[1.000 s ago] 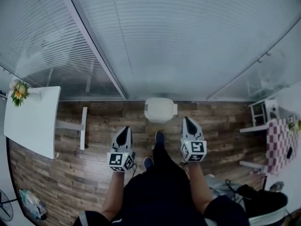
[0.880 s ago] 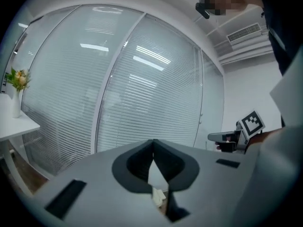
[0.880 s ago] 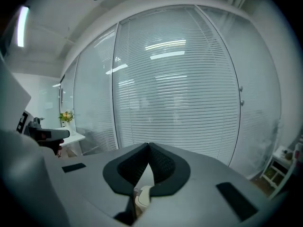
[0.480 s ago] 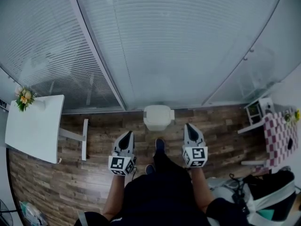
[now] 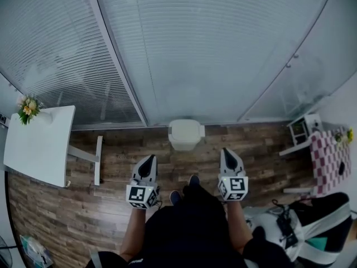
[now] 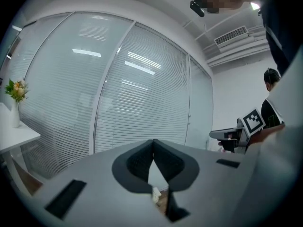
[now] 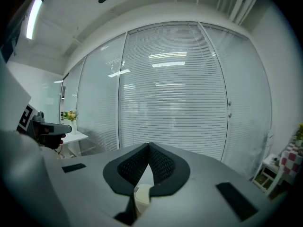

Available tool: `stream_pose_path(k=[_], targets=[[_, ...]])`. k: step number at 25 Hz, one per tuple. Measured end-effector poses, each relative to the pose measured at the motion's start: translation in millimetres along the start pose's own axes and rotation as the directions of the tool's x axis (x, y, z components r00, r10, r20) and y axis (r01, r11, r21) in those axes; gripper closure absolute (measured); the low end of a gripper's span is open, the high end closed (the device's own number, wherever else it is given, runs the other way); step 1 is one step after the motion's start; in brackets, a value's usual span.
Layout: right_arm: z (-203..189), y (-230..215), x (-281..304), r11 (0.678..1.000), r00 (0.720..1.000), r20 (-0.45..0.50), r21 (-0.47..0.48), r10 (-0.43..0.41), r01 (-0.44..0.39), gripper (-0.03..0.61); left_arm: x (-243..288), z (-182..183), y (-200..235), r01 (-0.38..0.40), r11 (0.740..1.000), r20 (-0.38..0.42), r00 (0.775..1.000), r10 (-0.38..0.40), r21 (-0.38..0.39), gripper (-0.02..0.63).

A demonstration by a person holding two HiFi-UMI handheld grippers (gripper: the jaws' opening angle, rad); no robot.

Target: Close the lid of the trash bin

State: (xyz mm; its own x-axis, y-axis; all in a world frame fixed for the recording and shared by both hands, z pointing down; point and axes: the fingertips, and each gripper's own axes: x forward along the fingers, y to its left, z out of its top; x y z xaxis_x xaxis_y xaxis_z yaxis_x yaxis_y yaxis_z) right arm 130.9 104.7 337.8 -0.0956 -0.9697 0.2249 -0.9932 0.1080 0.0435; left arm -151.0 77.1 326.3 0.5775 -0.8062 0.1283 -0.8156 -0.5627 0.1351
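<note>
Both claws clenched, empty: left gripper (image 5: 148, 159), right gripper (image 5: 227, 152). Trash bin (image 5: 186, 134) at floor's far edge by glass wall, well ahead. Lid prob light plastic, hinged; push top w/ closed tips.

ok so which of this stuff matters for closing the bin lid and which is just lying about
For the job: trash bin, left gripper, right gripper.
Just around: white table, flowers, checkered cloth, small shelf unit.
</note>
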Motion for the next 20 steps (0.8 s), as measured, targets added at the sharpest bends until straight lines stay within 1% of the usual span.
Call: stream_pose_path(k=[5,10,14,16,20], targets=[[6,11,2,0.999,0.999,0.004,-0.013,0.042,-0.042,0.574,0,7,-2,-0.002,1.0,0.017,1.0,0.001,0.013,0.606],[20,12,5,0.999,0.998,0.033,-0.014,0.046,-0.045,0.574,4,15,-1,0.004,1.0,0.035,0.999,-0.004,0.017,0.606],[15,9,3,0.999,0.999,0.0,-0.019,0.033,-0.033,0.574,6,11,-6,0.013,1.0,0.032,0.999,-0.013,0.004,0.606],[10,3,1,1.0,1.0,-0.021,-0.011,0.023,-0.023,0.574,8,10,-11,0.021,0.999,0.022,1.0,-0.021,0.03,0.606],[8,-6,0,0.999,0.999,-0.017,0.007,0.032,-0.031,0.575,15,4,-24,0.033,0.991,-0.042,0.999,-0.027,0.129,0.606]])
